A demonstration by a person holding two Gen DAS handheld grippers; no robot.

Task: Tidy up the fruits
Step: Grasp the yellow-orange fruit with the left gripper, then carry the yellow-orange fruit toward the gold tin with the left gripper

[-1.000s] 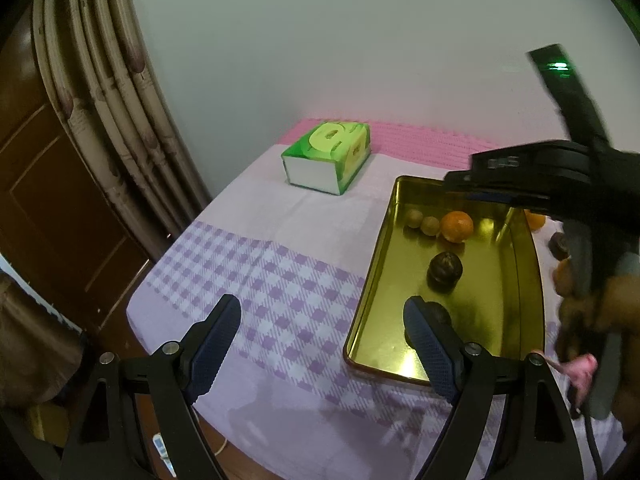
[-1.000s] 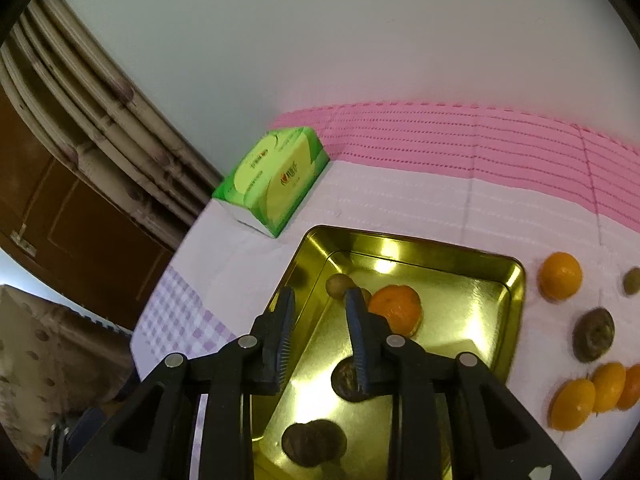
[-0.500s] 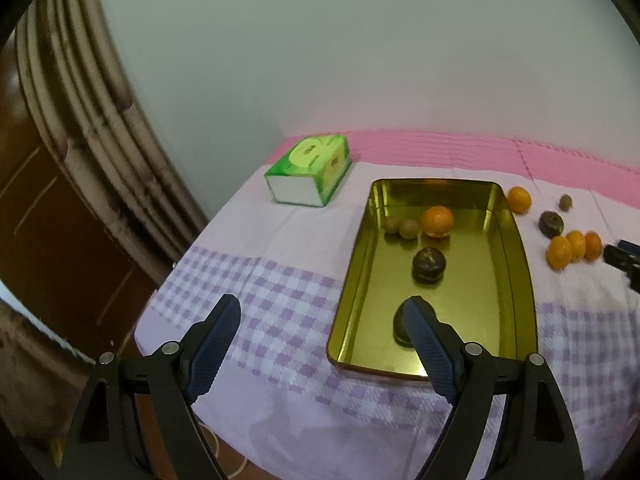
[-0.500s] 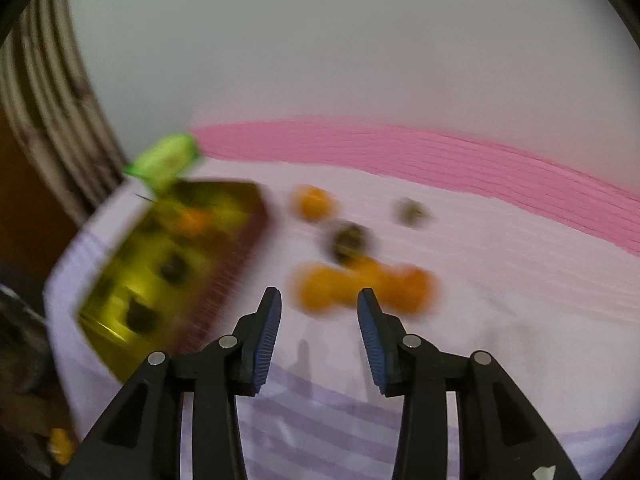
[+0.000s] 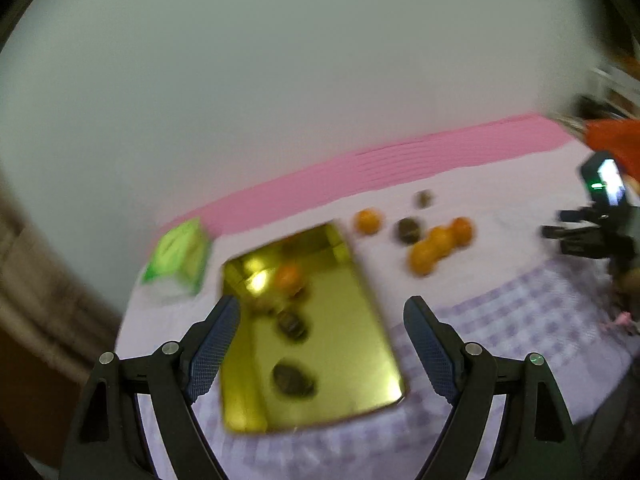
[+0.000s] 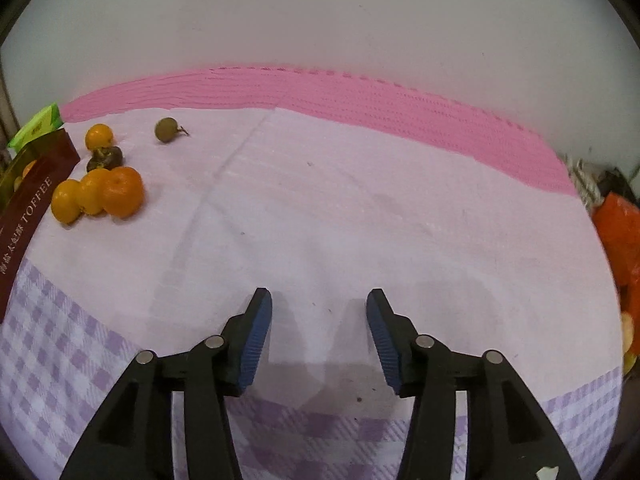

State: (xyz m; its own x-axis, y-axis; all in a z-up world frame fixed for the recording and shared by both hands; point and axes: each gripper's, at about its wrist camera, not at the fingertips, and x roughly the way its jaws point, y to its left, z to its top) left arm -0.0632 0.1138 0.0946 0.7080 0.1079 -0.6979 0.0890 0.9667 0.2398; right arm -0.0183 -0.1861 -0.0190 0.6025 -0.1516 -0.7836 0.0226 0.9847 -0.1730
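Tissue box (image 5: 178, 256): green, blurred in the left wrist view, at the far left of the tabletop (image 6: 360, 208), just beside the tray's far corner.
Tray (image 5: 360, 344): gold metal, rectangular, lying on the cloth; its dark red outer wall, lettered "TOFFEE", shows at the left edge of the right wrist view.
Fruit in tray: one orange fruit (image 5: 289, 278) near the far end, two dark round fruits (image 5: 293, 378) nearer the camera; blur hides any finer detail.
Left gripper (image 5: 322, 346): jaws wide apart, empty, hanging over the tray and framing it; no pad touches anything.
Loose fruit, left group: a single small orange (image 6: 99, 136) next to the tray's far corner, a dark wrinkled fruit (image 6: 105, 157) just below it in the picture, and three oranges (image 6: 100, 194) pressed together in a cluster.
Small green-brown fruit (image 6: 166, 129): round, with a short stalk, lying alone to the right of the single orange.
Cloth: pale lilac in the middle, purple check toward the near edge, pink band along the wall.
Right gripper (image 6: 319, 330): jaws part-way apart, having just been opening, nothing between them; over bare cloth, well apart from the loose fruit.
Orange bag (image 6: 620, 236): at the far right edge, off the cloth.
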